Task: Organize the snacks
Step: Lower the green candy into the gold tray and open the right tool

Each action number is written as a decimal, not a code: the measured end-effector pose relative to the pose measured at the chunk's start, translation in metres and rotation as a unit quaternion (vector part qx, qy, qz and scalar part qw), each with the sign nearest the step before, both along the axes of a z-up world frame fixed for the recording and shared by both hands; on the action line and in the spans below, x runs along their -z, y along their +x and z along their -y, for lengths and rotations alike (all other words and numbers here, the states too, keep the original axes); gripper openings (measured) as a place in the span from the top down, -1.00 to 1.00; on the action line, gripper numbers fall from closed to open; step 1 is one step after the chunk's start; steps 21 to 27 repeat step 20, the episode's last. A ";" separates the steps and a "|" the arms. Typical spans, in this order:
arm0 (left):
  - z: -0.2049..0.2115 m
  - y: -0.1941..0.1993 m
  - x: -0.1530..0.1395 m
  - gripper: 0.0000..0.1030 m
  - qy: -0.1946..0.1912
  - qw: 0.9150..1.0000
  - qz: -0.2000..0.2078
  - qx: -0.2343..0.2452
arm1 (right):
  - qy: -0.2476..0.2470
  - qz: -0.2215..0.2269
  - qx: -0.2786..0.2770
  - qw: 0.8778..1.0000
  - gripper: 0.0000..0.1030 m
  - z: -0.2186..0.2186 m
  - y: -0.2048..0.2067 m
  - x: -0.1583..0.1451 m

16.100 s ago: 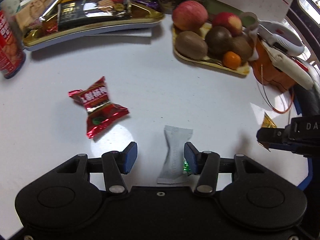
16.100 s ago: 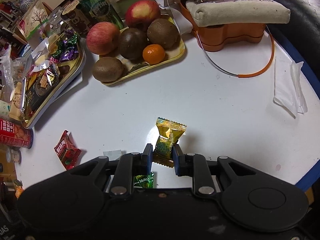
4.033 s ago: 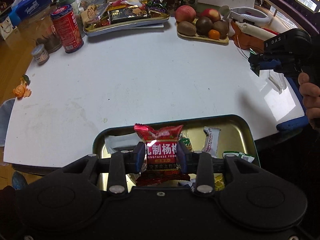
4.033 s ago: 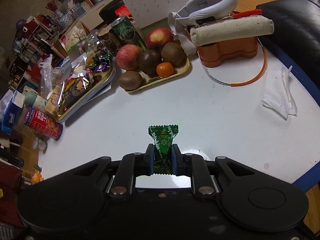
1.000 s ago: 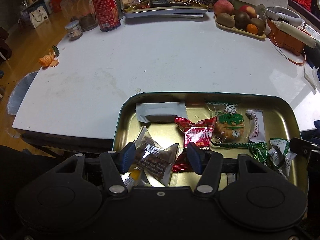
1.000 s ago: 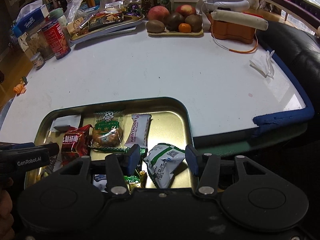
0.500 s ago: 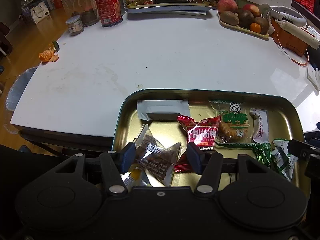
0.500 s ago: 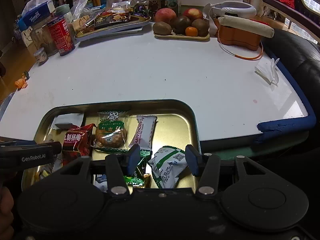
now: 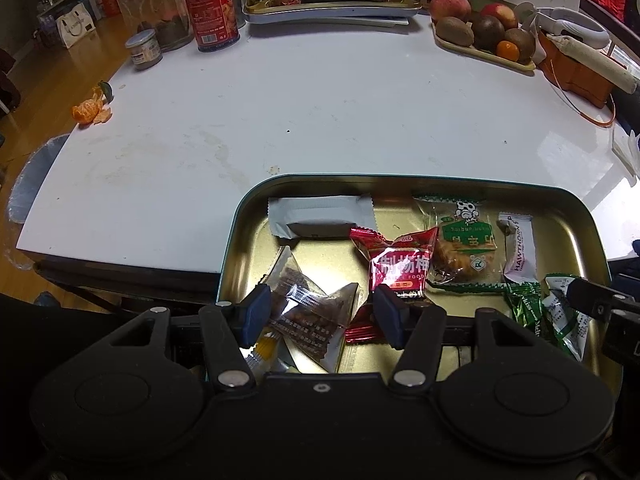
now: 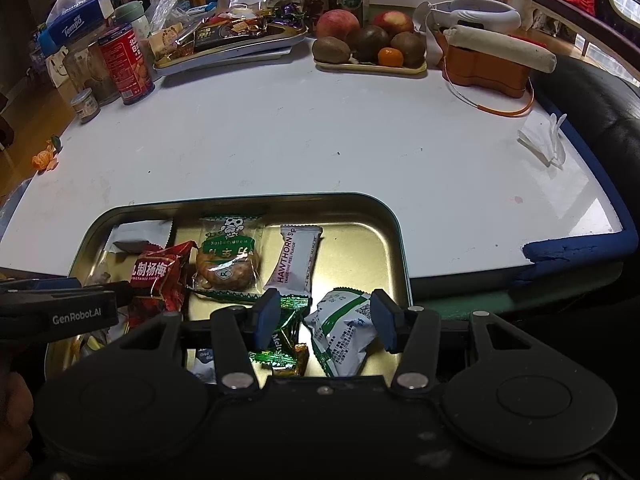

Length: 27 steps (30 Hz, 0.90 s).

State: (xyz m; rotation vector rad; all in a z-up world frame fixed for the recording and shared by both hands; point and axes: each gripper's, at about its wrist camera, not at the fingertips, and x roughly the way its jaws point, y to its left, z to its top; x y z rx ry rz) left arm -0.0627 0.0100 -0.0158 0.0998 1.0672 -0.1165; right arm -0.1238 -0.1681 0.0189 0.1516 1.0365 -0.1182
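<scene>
Upper left: a red can (image 9: pixel 209 4) beside a small jar (image 9: pixel 143 49); peeled tangerine (image 9: pixel 89 109) lower. Upper right: a fruit tray (image 9: pixel 482 36).

Red plum candy (image 9: pixel 400 266), gold tin tray (image 9: pixel 576 236)

"HAWTHORN" on white snack bar (image 10: pixel 298 262)

White table (image 9: pixel 320 112): snack tin (image 9: pixel 400 179), fruit tray (image 9: pixel 480 50)
</scene>
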 end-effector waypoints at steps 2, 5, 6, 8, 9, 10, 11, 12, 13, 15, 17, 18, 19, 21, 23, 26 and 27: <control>0.001 0.000 0.000 -0.20 0.001 1.000 0.001 0.000 | -0.001 0.000 0.000 1.000 -0.02 0.000 0.000 0.000; 0.001 0.000 0.000 -0.20 0.003 1.000 0.002 0.002 | 0.002 0.000 0.001 1.000 -0.02 0.000 0.000 0.000; 0.000 -0.001 0.000 -0.20 0.003 1.000 0.002 0.002 | 0.003 0.000 0.001 1.000 -0.02 0.000 0.000 0.000; 0.001 -0.001 0.000 -0.20 0.003 1.000 0.002 0.003 | 0.002 -0.001 0.002 1.000 -0.02 0.001 0.000 0.000; 0.000 -0.001 0.000 -0.20 0.003 1.000 0.002 0.002 | 0.003 -0.001 0.003 1.000 -0.02 0.001 0.000 0.000; 0.000 -0.001 0.000 -0.20 0.003 1.000 0.002 0.003 | 0.004 -0.002 0.003 1.000 -0.02 0.001 0.000 0.000; 0.000 -0.001 0.000 -0.20 0.003 1.000 0.002 0.003 | 0.006 -0.002 0.004 1.000 -0.02 0.002 0.000 0.000; 0.000 -0.001 0.000 -0.20 0.003 1.000 0.002 0.002 | 0.006 -0.002 0.004 1.000 -0.02 0.002 0.000 0.000; 0.000 -0.001 0.000 -0.20 0.003 1.000 0.002 0.003 | 0.007 -0.002 0.005 1.000 -0.02 0.002 0.000 0.000; 0.001 -0.001 0.000 -0.20 0.003 1.000 0.001 0.003 | 0.007 -0.003 0.005 1.000 -0.02 0.002 0.000 0.001; 0.000 -0.001 -0.001 -0.20 0.002 1.000 0.002 0.003 | 0.008 -0.004 0.006 1.000 -0.02 0.003 0.000 0.001; 0.000 -0.001 -0.001 -0.20 0.002 1.000 0.003 0.004 | 0.008 -0.005 0.006 1.000 -0.02 0.003 0.000 0.001; 0.000 -0.001 -0.001 -0.20 0.001 1.000 0.004 0.005 | 0.008 -0.005 0.006 1.000 -0.02 0.002 0.000 0.001; 0.000 -0.002 -0.002 -0.20 0.000 1.000 0.006 0.005 | 0.007 -0.006 0.007 1.000 -0.02 0.002 0.000 0.001; 0.000 -0.002 -0.002 -0.20 0.000 1.000 0.006 0.005 | 0.007 -0.006 0.007 1.000 -0.02 0.002 0.000 0.001; 0.000 -0.002 -0.002 -0.20 0.000 1.000 0.006 0.005 | 0.007 -0.006 0.007 1.000 -0.02 0.002 0.000 0.001; 0.000 -0.002 -0.002 -0.20 0.000 1.000 0.006 0.005 | 0.007 -0.006 0.007 1.000 -0.02 0.002 0.000 0.001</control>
